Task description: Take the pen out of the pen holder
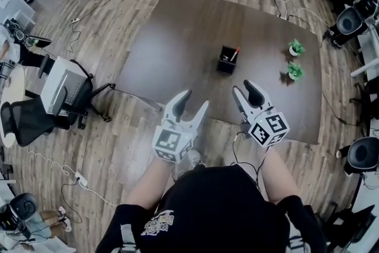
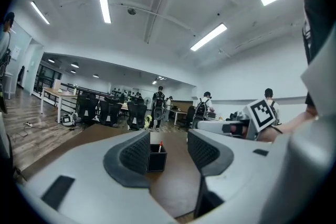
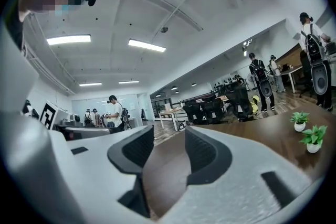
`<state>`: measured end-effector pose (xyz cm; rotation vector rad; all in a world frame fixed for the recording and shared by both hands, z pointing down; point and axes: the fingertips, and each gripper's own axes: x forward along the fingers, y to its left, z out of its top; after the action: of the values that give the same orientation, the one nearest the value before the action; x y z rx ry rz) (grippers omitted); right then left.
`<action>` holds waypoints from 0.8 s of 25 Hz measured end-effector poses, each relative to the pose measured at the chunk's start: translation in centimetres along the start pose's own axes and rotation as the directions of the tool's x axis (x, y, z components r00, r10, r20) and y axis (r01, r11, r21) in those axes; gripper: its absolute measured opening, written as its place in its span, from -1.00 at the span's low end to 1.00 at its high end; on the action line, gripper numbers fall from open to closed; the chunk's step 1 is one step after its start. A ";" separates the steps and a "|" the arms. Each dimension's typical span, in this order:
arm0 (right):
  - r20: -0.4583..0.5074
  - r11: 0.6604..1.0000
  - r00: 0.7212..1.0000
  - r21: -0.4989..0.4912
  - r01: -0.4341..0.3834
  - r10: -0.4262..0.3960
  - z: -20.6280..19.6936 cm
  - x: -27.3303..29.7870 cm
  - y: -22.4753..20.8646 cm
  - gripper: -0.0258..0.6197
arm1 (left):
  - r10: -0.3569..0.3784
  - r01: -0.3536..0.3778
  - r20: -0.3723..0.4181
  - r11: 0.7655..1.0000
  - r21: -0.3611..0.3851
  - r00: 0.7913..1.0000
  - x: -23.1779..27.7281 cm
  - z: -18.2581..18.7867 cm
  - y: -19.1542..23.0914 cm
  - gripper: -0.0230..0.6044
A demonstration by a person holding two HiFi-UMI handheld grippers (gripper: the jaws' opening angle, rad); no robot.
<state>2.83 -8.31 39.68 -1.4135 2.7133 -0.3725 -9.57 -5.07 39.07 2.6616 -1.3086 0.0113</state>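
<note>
One pen holder (image 1: 227,60) on table (image 1: 177,38), one pen (image 1: 234,54) in it (red tip up). Two potted plants (image 1: 295,47) nearby. Left gripper (image 1: 195,99), right gripper (image 1: 245,89): jaws wide apart, empty.

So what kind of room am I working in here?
Most likely an open-plan office: a long dark table on a wood floor, black office chairs by desks further back, and strip lights across the ceiling.

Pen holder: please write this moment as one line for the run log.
pen: in pen holder on table, not grasped | left gripper: open, empty | right gripper: open, empty
</note>
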 end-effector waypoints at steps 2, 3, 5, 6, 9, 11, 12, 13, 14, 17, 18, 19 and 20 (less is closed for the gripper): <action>-0.005 1.000 1.000 -0.003 0.019 -0.019 -0.1 1.1 0.6 -0.32 | -0.026 0.026 -0.003 1.000 0.001 1.000 0.0 0.0 1.1 -0.29; -0.006 1.000 1.000 -0.004 0.027 -0.027 -0.2 1.6 0.7 -0.32 | -0.039 0.039 -0.005 0.999 0.003 0.999 0.1 0.0 1.5 -0.29; -0.009 0.999 0.999 -0.004 0.041 -0.041 -0.5 2.5 0.9 -0.32 | -0.062 0.062 -0.009 0.998 0.003 0.998 0.4 0.0 2.2 -0.29; -0.010 0.999 0.999 -0.004 0.047 -0.047 -0.7 2.8 0.9 -0.32 | -0.072 0.072 -0.011 0.997 0.001 0.997 0.4 -0.1 2.4 -0.29; -0.025 0.998 0.998 -0.011 0.063 -0.064 -0.9 3.5 1.0 -0.32 | -0.099 0.099 -0.009 0.995 -0.011 0.995 0.5 0.0 2.7 -0.29; -0.032 0.997 0.997 -0.018 0.073 -0.074 -0.8 4.0 0.8 -0.32 | -0.113 0.113 -0.007 0.993 -0.013 0.994 0.7 0.0 2.9 -0.29; -0.035 0.997 0.997 -0.021 0.075 -0.076 -0.8 4.3 0.6 -0.32 | -0.119 0.119 -0.007 0.993 -0.014 0.993 0.9 0.0 2.9 -0.29; -0.039 0.997 0.996 -0.024 0.075 -0.076 -0.8 4.6 0.5 -0.32 | -0.123 0.122 -0.007 0.992 -0.015 0.992 1.1 -0.1 3.0 -0.29; -0.044 0.997 0.996 -0.027 0.073 -0.075 -0.9 4.9 0.4 -0.32 | -0.124 0.124 -0.007 0.992 -0.018 0.992 1.3 -0.1 3.2 -0.29; -0.055 0.997 0.996 -0.031 0.066 -0.068 -1.1 5.7 -0.2 -0.31 | -0.121 0.121 -0.003 0.992 -0.028 0.993 1.8 -0.3 3.4 -0.29; -0.059 0.998 0.996 -0.031 0.063 -0.065 -1.1 5.9 -0.5 -0.31 | -0.119 0.119 -0.001 0.992 -0.031 0.993 2.1 -0.4 3.4 -0.29; -0.062 0.998 0.996 -0.030 0.060 -0.062 -1.2 6.1 -0.8 -0.31 | -0.116 0.116 -0.001 0.993 -0.033 0.993 2.3 -0.4 3.5 -0.29; -0.067 0.998 0.996 -0.029 0.058 -0.059 -1.3 6.4 -1.2 -0.31 | -0.113 0.113 -0.001 0.993 -0.035 0.994 2.5 -0.5 3.5 -0.29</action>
<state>-0.11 -13.90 41.59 -1.5173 2.7446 -0.3953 -10.72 -9.08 40.29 2.7009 -1.1443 -0.0214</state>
